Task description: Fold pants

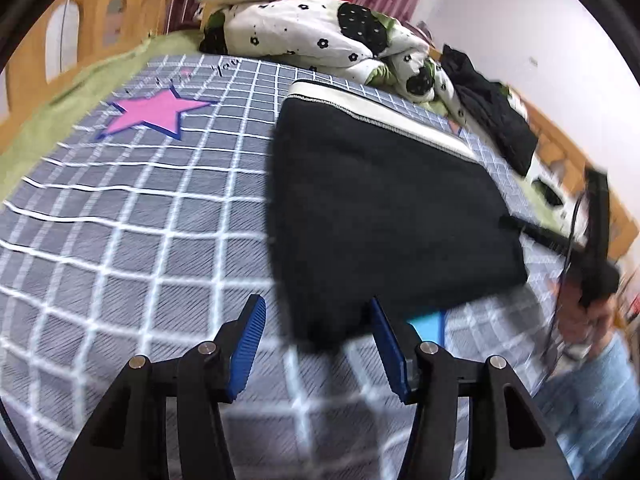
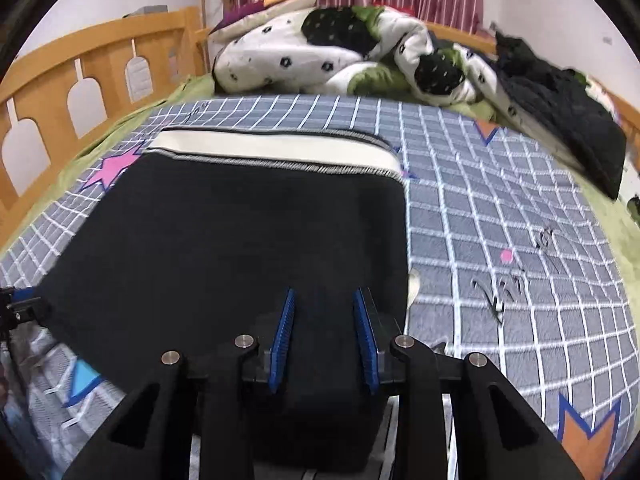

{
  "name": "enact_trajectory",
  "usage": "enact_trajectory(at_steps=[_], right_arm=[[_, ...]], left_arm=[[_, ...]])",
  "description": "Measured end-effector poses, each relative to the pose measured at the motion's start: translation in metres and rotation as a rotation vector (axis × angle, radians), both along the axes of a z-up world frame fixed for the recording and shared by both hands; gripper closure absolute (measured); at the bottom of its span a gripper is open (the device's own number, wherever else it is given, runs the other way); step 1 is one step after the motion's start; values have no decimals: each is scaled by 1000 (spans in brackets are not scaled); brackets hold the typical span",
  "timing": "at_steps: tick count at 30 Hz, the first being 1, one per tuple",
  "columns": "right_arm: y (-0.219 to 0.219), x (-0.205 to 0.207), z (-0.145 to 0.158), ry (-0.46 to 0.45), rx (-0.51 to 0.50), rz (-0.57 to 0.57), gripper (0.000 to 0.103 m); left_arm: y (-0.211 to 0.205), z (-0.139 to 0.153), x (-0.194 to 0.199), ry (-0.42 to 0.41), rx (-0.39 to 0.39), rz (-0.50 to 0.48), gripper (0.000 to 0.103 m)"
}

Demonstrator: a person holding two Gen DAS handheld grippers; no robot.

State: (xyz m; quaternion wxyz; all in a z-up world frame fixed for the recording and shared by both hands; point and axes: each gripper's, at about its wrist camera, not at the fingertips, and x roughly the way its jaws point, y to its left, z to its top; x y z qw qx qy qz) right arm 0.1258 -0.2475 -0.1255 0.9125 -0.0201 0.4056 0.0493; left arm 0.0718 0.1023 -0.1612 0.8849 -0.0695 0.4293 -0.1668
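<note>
Black pants (image 1: 380, 208) with a white waistband (image 1: 392, 120) lie folded on the grey checked sheet (image 1: 120, 240). My left gripper (image 1: 316, 312) stands open at their near left corner. That blurred corner reaches in between the blue pads (image 1: 250, 340), and the left pad is clear of it. In the right wrist view the pants (image 2: 240, 240) fill the middle. My right gripper (image 2: 324, 296) is at their near right part, shut on a thick fold of black cloth that fills the gap between its pads (image 2: 282, 332). The right gripper (image 1: 592, 240) also shows in a hand at the far right.
A rumpled white, black and green quilt (image 2: 320, 60) and a pillow (image 2: 276, 2) lie at the head of the bed. Dark clothes (image 2: 560, 108) are heaped on the right side. A wooden rail (image 2: 80, 72) runs along the left side. A light-blue sleeve (image 1: 592, 392) is at the right.
</note>
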Motion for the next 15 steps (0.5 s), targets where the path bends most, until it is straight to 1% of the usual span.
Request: enact_trajectory(at_steps=[2,3,4,5,6,7,8,9,10,11,12,13,15], right_arm=[[-6,-9,3,8,40,-23,72],[-7,-13,3,12,55,-32,71],[-7,-17,1,16,73,-37,71],[-5,-16,0,17,76,-38,70],[-2,-19,-3,11,64,-38,69],[4,-21,-6,0,31,-33,69],[6,-22,-8,-9,7,-26,69],[10,-24,-10,-25,-23,-15,69],[11,-26,-11,-34,-34,-8,69],[9,-29,-12,-36,-33,-6,68],[7,-28,-12,-34,-23,-9,68],[5,-28,-11,-29,-11,-12,68],[2,-26,-10,-21,3,-13,67]], left_arm=[[-3,-5,-8,5,79,-5,53],[-5,-8,-7,12,97,-4,56],[-7,-11,-6,16,107,8,58],[-9,-13,-3,15,95,20,60],[-10,-13,1,12,83,28,64],[-14,-14,5,10,75,46,70],[-17,-16,9,15,75,56,85],[-19,-16,13,17,69,55,90],[-19,-14,11,-6,75,76,93],[-16,-11,6,-52,87,101,93],[-15,-12,2,-68,103,99,94],[-12,-17,-1,-64,123,96,94],[-8,-27,-8,-42,127,77,93]])
